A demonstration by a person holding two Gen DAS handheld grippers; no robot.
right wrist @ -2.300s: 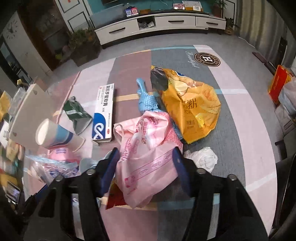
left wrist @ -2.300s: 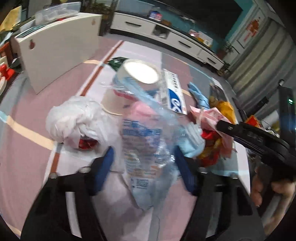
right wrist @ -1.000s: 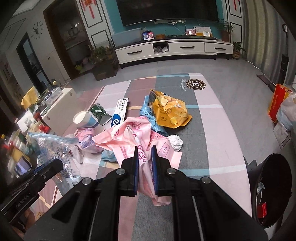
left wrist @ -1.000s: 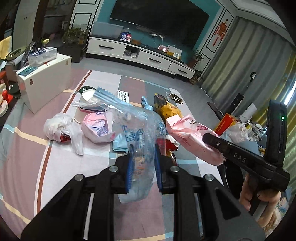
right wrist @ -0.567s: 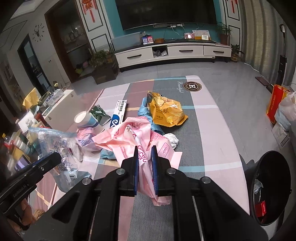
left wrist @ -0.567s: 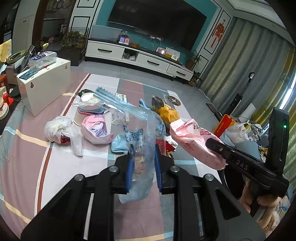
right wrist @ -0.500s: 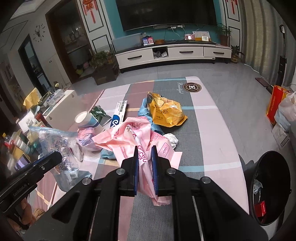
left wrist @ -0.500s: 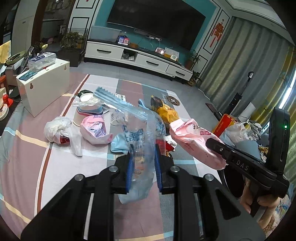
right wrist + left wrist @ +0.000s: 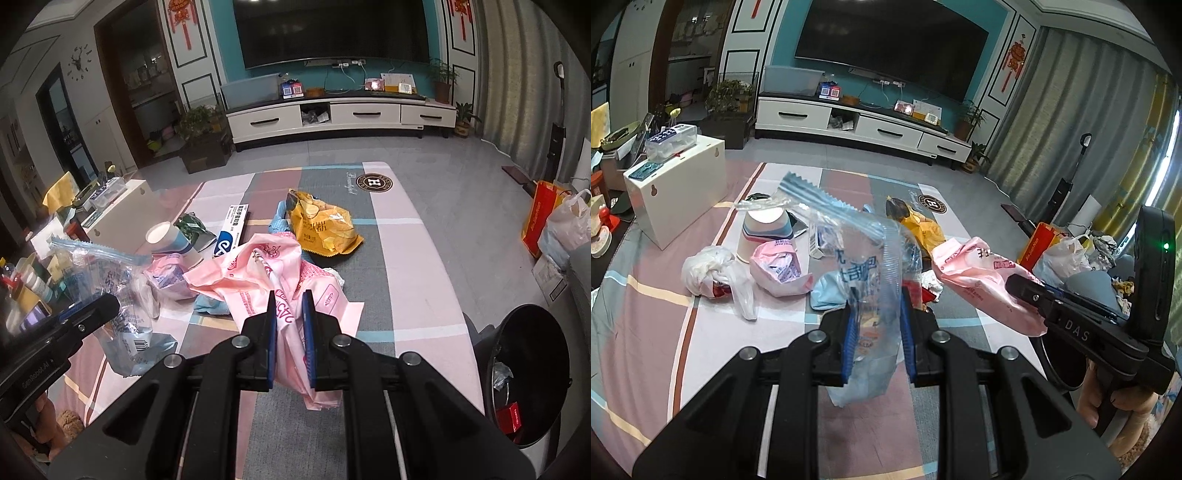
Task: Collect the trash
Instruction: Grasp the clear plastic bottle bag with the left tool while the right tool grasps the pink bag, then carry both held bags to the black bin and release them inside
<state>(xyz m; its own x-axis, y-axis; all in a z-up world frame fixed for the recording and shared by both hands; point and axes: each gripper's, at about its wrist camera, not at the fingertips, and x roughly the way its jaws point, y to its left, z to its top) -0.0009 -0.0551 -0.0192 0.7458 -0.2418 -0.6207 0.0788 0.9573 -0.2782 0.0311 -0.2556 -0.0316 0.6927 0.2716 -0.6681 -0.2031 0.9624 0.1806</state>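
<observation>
Left hand-held gripper (image 9: 876, 334): pads clamped on a clear zip bag (image 9: 866, 258) with blue print, lifted above the rug (image 9: 646, 332). Ahead and to its left on the rug: white crumpled bag (image 9: 709, 271), small pink pouch (image 9: 777, 271), paper cup (image 9: 764, 229) lying on its side. Beyond the clear zip bag: yellow chip bag (image 9: 923, 230), partly hidden.

Right hand-held gripper (image 9: 290, 332): pads closed on a pink plastic bag (image 9: 273, 273), its lower end hanging below the fingers. To its left, seen from the right wrist: clear zip bag (image 9: 110, 288) in the left hand-held gripper (image 9: 88, 314). Ahead and left: paper cup (image 9: 164, 236), green wrapper (image 9: 192, 225), blue-and-white box (image 9: 231, 230). Directly ahead: yellow chip bag (image 9: 321, 229) flat on the rug (image 9: 413, 266). To the lower right, beside the rug: black trash bin (image 9: 528, 373), open, with scraps and a red pack inside.
</observation>
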